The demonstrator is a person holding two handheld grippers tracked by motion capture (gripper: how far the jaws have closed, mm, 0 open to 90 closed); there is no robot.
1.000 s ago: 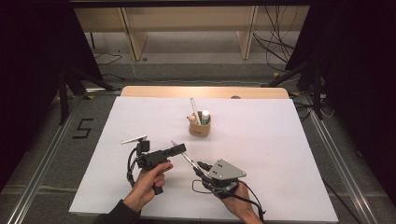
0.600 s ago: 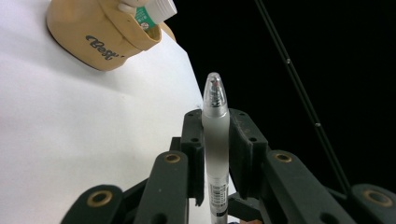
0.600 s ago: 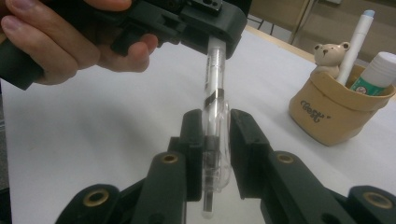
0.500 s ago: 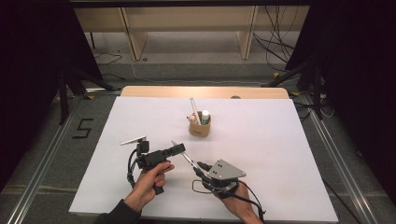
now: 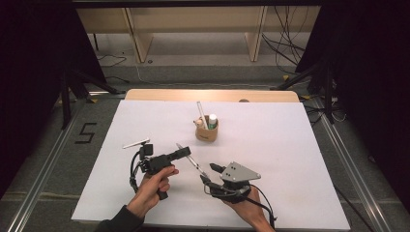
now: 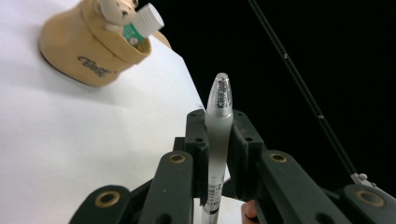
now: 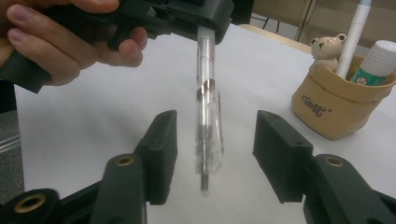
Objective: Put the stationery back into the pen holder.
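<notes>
We see much bare white table [image 5: 309, 159] to the right of the right gripper [image 5: 211, 175] and in front of the left gripper [image 5: 180, 153], so a hand could pass there. The tan pen cup [image 5: 207, 132] stands in the middle farther back, well apart from both. Between the grippers the pen [image 5: 192, 161] crosses the gap. A small white stick [image 5: 136, 143] lies just beside the left gripper.
</notes>
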